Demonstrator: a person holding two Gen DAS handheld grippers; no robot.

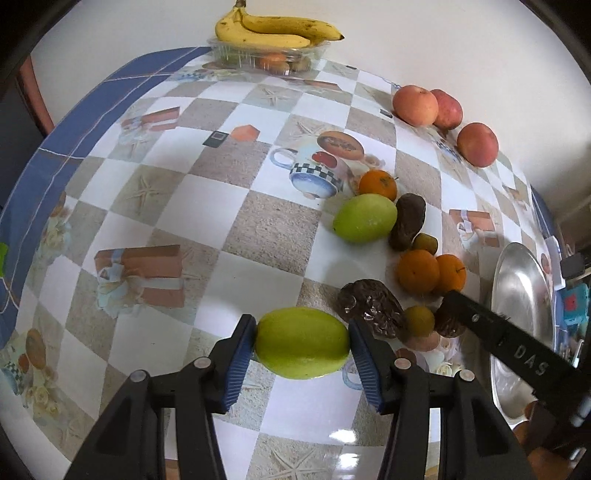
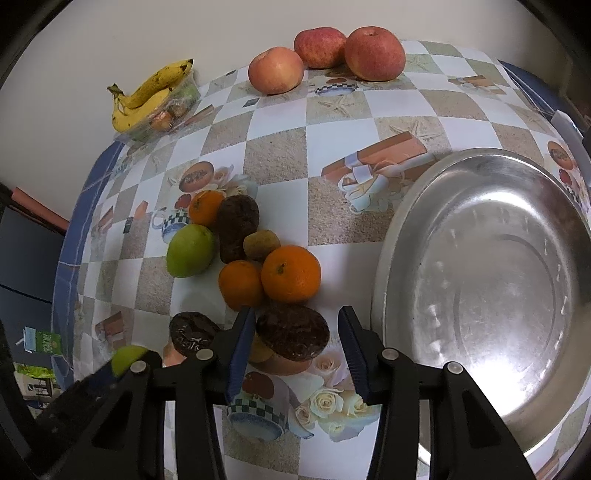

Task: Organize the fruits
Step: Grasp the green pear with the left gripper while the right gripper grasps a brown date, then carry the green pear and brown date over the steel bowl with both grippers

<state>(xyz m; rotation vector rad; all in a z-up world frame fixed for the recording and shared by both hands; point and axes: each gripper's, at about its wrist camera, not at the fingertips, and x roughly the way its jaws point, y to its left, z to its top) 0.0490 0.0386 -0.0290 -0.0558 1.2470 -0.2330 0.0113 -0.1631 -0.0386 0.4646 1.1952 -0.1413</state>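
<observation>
Firmness favours the smooth green mango (image 1: 302, 343) clamped across its middle in the left gripper (image 1: 302, 349) (slippery skin), while the right gripper (image 2: 297, 345), not clenched, straddles a dark wrinkled fruit (image 2: 292, 336) on the surface (image 2: 280, 147).

Green mango (image 1: 302, 343): smooth, oval, lying crosswise at 6 o'clock of left wrist view, blue pads touching both ends. Second green mango (image 1: 365, 218) at 3 o'clock of centre, touching orange (image 1: 377, 183) and dark wrinkled fruit (image 1: 408, 220). Two oranges (image 2: 269, 282) side by side, touching. Dark brown fruit (image 2: 292, 336) at 6 o'clock of right wrist view. Three red apples (image 2: 325, 55) at 12 o'clock by wall. Bananas (image 1: 275, 29) atop clear tray (image 1: 236, 53), 12 o'clock in left wrist view.
</observation>
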